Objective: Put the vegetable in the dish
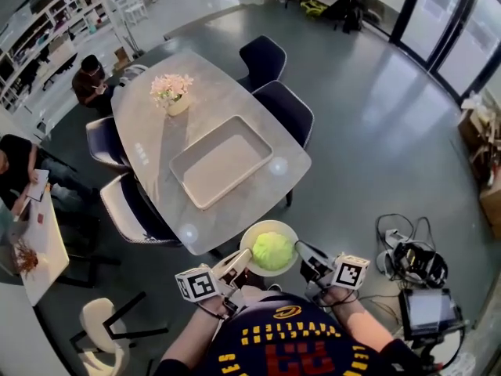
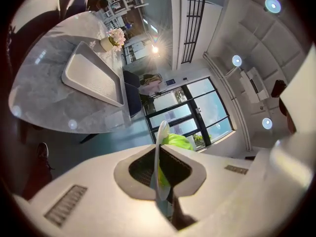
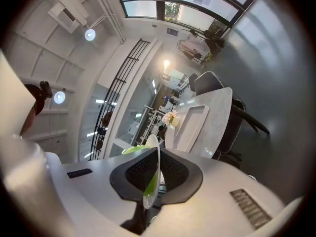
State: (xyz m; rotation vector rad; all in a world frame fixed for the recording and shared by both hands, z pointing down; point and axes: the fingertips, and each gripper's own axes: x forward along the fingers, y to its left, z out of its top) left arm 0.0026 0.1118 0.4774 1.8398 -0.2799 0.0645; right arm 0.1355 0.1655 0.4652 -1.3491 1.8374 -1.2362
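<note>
The vegetable [image 1: 272, 251], a pale green leafy head, lies in the middle of the dish [image 1: 266, 225], so the main part of the task looks done. The dish hangs in the air between the two tongs, with nothing under it but floor.

The left tongs [image 2: 160, 169] are clamped on the dish's rim. The rim runs edge-on between the ribbed pads, with the green leaves just beyond them. The right tongs [image 3: 157, 174] are clamped on the opposite rim in the same way, so the vegetable sits midway between the two grips.

The table [image 1: 156, 131] lies ahead of both tongs, its near corner just beyond the dish. An empty tray [image 1: 205, 138] rests farther ahead on it, and a pot of flowers [image 1: 172, 91] stands beyond that.

What seems left, if anything, is to set the loaded dish down on the table and release both grips.
</note>
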